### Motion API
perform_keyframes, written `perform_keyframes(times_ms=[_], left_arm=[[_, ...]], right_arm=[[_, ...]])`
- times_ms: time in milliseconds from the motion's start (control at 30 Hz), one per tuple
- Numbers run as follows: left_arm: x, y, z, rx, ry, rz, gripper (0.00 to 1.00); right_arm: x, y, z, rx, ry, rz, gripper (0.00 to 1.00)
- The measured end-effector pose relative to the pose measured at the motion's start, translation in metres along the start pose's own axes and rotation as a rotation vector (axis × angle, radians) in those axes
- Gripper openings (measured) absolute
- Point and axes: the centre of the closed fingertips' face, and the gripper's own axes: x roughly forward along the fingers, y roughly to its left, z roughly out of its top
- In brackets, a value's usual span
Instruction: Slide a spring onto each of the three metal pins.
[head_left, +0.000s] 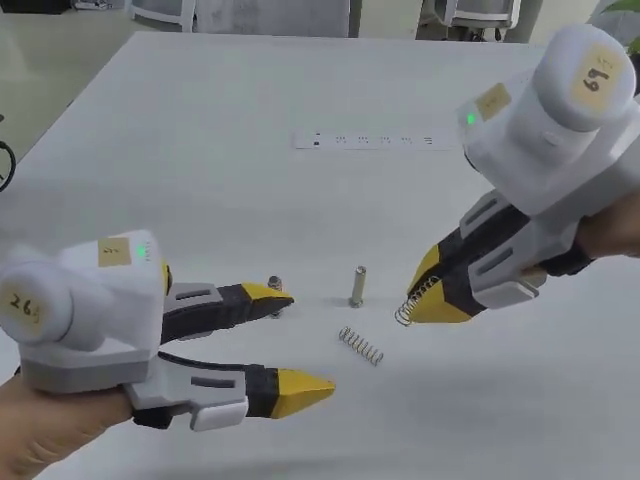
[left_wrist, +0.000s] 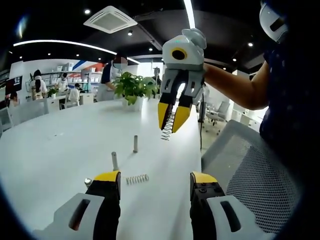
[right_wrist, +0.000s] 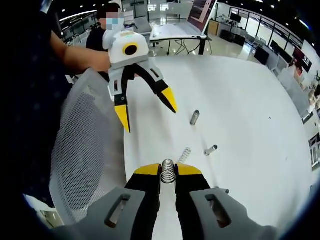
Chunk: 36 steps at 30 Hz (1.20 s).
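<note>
– Your left tool (head_left: 305, 340) sat lowest in the head view, at lower left, jaws wide apart and gripping nothing. A pin (head_left: 275, 285) stood just beside its upper tip.

– And your right tool (head_left: 428, 298), at the right edge, was clamped on a spring (head_left: 410, 303). The right gripper view showed that coil end-on, pinched between the yellow tips.

– You had a second spring (head_left: 361, 346) lying flat on the bench at lower centre, between the two tools. Just above it stood the centre pin (head_left: 358, 286), upright and bare.

– As for a third pin: in the left gripper view a small silvery thing (left_wrist: 88, 182) lay by the left jaw, too small for me to call.

– Neither pin I could read wore a spring, so I judged you were on the first one, with the spring picked up but not yet threaded.

– Next, you'd have needed the free end of the held coil over the centre pin's top, its axis lined up with the pin, then lowered. The coil hung tilted, so you'd have had to square it first.

– Your bench (head_left: 200, 150) was plain white, with a power strip (head_left: 365, 140) at upper centre.

– The room looked like an open office to me: strip lights overhead, a potted plant (left_wrist: 132, 87) at the bench's far end, a mesh chair (left_wrist: 245, 165) at right, and people far off at the left.
</note>
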Motion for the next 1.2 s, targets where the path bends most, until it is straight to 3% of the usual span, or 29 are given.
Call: perform_keyframes(times_ms=[633,1200], left_arm=[[-0.001,0.001,0.001,-0.011,-0.016,0.013,0.52],[0.0,0.003,-0.001,-0.007,-0.009,0.013,0.51]], right_arm=[[-0.014,-0.026,-0.016,0.051,0.021,-0.047,0.08],[-0.025,-0.069,-0.049,0.098,0.118,-0.114,0.08]])
